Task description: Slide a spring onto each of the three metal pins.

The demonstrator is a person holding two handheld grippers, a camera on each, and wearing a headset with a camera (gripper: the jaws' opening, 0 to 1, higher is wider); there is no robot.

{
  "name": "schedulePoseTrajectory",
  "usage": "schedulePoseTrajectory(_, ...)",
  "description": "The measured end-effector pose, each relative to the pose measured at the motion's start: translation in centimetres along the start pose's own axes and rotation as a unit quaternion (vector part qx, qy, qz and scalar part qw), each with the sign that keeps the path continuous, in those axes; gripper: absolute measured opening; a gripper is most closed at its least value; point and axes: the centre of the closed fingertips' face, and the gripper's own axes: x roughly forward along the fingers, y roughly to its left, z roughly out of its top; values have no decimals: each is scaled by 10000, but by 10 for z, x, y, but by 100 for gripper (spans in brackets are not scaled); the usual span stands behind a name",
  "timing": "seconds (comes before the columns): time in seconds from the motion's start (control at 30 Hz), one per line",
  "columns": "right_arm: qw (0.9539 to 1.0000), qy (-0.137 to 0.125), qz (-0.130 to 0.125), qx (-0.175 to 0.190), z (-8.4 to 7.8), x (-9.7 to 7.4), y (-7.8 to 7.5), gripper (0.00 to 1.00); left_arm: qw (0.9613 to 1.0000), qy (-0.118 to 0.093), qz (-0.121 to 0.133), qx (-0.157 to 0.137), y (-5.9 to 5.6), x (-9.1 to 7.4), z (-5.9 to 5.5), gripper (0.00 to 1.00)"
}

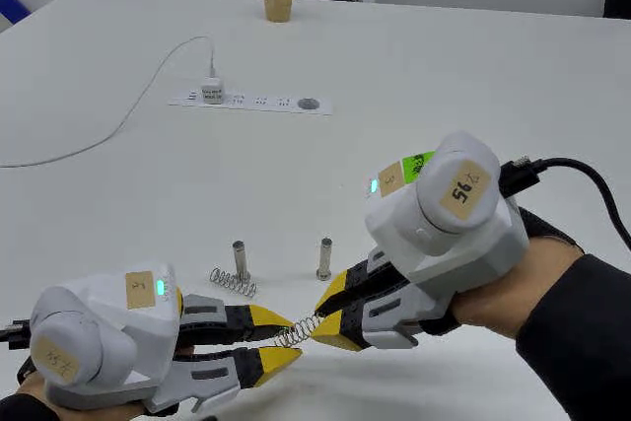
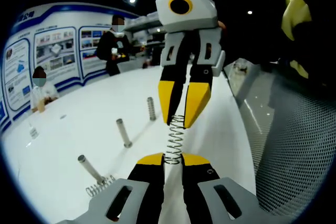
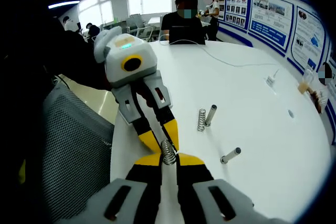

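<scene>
Metal spring is pinched end to end, left gripper and right gripper both clamped on it; pull apart and it could overstretch or flick free.

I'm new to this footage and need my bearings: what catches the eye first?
A spring is held between the left claw and the right claw, at the front of the table. Behind it stand a left pin and a right pin, with a second spring lying at the left pin's foot.
</scene>
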Motion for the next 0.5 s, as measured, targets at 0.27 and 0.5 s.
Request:
schedulePoseTrajectory(0.27, 9996, -269, -56, -51, 15, -1, 1, 11, 10000, -64, 2, -68, 0, 1, 3, 11)
schedulePoseTrajectory(0.5, 9990, -443, -93, -67, 25, -2, 0, 11, 9999, -141, 1, -94, 1, 2, 7, 11)
